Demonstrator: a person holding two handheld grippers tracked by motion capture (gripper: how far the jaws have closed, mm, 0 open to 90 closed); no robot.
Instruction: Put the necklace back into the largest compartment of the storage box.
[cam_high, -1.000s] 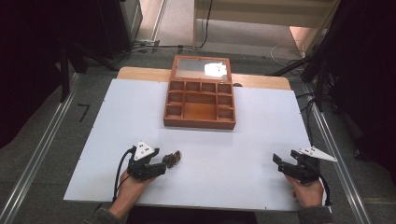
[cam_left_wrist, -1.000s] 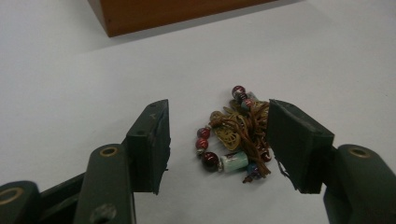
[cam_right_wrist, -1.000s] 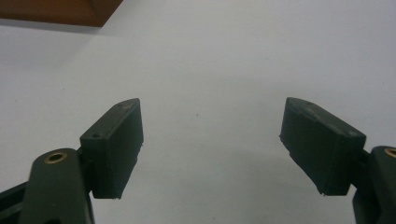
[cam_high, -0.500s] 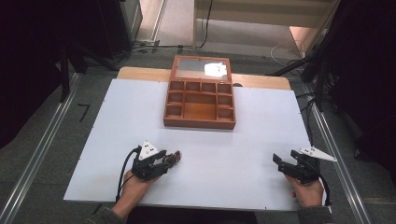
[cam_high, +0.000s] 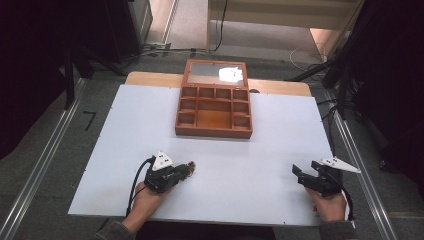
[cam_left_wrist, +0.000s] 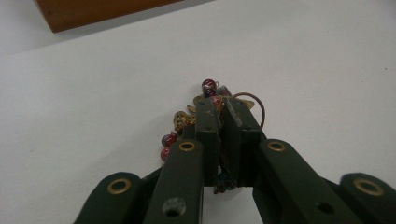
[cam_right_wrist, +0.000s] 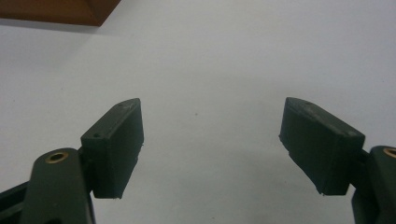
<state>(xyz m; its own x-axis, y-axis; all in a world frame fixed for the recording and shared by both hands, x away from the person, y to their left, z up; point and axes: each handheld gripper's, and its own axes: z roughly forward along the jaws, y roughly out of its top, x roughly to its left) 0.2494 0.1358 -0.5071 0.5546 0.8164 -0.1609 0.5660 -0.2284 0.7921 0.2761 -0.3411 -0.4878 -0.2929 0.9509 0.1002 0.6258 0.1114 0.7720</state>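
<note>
As I am inspecting the near edge of the white table (cam_high: 125, 125), my left gripper (cam_left_wrist: 223, 109) is clamping down on the beaded bracelet (cam_left_wrist: 210, 91): its jaws have just been closing, and red and dark beads with a thin wire loop are now sticking out on both sides of the pinched pads. A second ago that gripper was standing wider beside the bracelet, so the grasp is newly made. The bracelet is lying on the table surface under the jaw tips, not yet lifted. My right gripper (cam_right_wrist: 212, 140) is resting at the near right corner, jaws spread wide, nothing between them. Farther off, the wooden compartment box (cam_high: 214, 111) is sitting open, lid tilted back, its cells looking empty. I am judging the pick-up secured and a carry toward the box as next.
</note>
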